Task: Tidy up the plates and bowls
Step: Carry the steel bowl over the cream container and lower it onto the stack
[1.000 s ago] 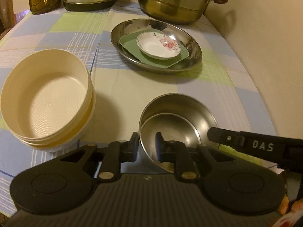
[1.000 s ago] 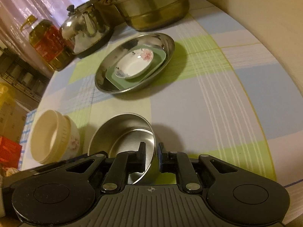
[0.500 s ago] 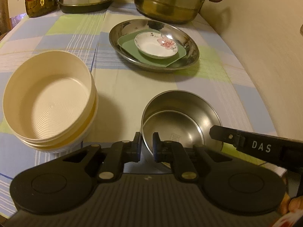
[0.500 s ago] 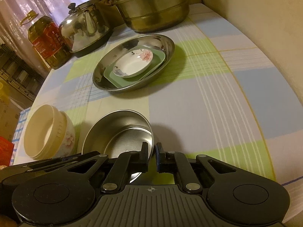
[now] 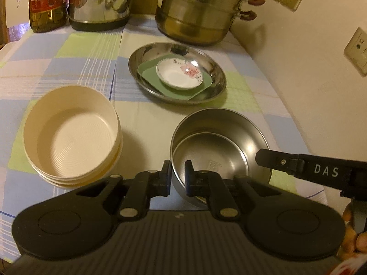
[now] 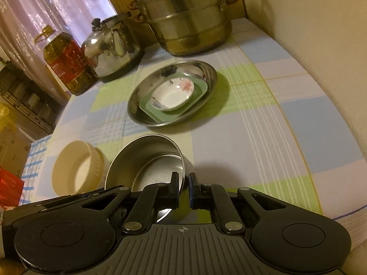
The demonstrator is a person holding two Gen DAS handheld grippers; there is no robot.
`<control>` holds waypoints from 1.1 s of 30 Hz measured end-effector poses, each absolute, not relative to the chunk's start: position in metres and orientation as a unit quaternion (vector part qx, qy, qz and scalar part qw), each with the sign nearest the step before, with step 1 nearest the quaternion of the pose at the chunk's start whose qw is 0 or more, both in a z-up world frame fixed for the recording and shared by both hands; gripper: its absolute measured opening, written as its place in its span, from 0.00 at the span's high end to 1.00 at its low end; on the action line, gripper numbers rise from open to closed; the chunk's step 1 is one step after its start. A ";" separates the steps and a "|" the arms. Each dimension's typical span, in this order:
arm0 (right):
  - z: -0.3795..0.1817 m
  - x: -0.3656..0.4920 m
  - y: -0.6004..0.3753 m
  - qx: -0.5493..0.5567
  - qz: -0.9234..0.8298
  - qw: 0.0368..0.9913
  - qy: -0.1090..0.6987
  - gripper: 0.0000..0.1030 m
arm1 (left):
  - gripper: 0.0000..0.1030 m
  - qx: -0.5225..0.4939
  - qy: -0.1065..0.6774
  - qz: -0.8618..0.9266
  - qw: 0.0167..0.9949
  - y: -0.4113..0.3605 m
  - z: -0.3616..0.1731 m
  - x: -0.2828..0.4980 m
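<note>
A steel bowl (image 5: 218, 142) is held just above the checked tablecloth, with both grippers on its rim. My left gripper (image 5: 177, 171) is shut on its near-left rim. My right gripper (image 6: 183, 181) is shut on its right rim, and its finger shows in the left wrist view (image 5: 298, 163). The bowl also shows in the right wrist view (image 6: 146, 158). A stack of cream bowls (image 5: 71, 133) stands to its left, and also appears in the right wrist view (image 6: 75, 171). Behind, a steel plate (image 5: 213, 68) holds a green square plate (image 5: 197, 91) and a small flowered dish (image 5: 180, 74).
A large steel steamer pot (image 5: 199, 6), a kettle (image 5: 98, 2) and an oil bottle (image 5: 47, 2) stand along the back. A wall with sockets (image 5: 321, 57) runs along the right. The table's near edge (image 6: 339, 217) is close by.
Both grippers have risen and tilted back with the steel bowl held between them. The bowl now sits higher over the cloth. The other dishes have not moved.
</note>
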State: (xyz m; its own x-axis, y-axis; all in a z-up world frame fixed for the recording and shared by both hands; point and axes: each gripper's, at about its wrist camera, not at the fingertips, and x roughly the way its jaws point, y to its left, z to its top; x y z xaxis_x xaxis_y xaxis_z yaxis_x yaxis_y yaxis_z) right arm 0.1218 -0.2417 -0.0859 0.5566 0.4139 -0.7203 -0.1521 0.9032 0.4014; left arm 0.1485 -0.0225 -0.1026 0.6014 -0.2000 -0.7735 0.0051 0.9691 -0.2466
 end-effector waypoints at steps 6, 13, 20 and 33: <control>-0.061 0.114 -0.233 0.150 0.175 0.874 0.428 0.92 | 0.90 -0.117 0.423 -0.059 0.897 -0.008 -0.080 0.138; -0.041 0.118 -0.203 0.156 0.214 0.871 0.415 0.92 | 0.90 -0.124 0.403 -0.030 0.906 0.024 -0.058 0.128; -0.037 0.132 -0.160 0.160 0.260 0.856 0.417 0.92 | 0.90 -0.136 0.383 0.019 0.913 0.068 -0.044 0.122; -0.056 0.154 -0.115 0.158 0.287 0.840 0.432 0.92 | 0.90 -0.148 0.387 0.057 0.908 0.107 -0.057 0.127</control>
